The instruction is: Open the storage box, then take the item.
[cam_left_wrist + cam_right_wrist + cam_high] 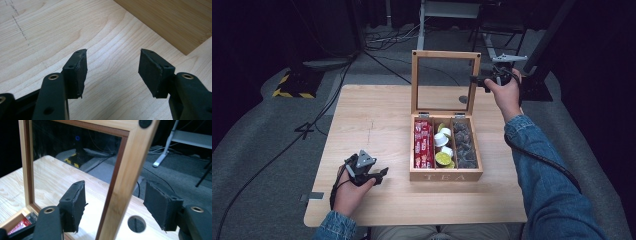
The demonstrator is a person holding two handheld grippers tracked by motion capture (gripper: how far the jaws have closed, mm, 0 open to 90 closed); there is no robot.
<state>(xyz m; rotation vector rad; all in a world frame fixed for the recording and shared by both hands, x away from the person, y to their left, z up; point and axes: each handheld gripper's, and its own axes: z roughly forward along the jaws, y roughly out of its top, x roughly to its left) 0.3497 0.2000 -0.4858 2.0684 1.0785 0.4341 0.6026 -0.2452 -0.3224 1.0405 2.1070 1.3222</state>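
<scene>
Tea box (446, 175) lid (445, 54) stands fully upright; right gripper (477, 80) straddles its right frame edge, jaws wide, gripping nothing; left gripper (379, 176) rests open left of box.

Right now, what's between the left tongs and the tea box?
Bare tabletop lies between the left tongs and the tea box; the high view shows it.

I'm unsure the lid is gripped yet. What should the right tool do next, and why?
Probably close the right tool on the lid: its jaws stand open on either side of the upright frame's edge, not clamped. The left tool rests open on the table.
</scene>
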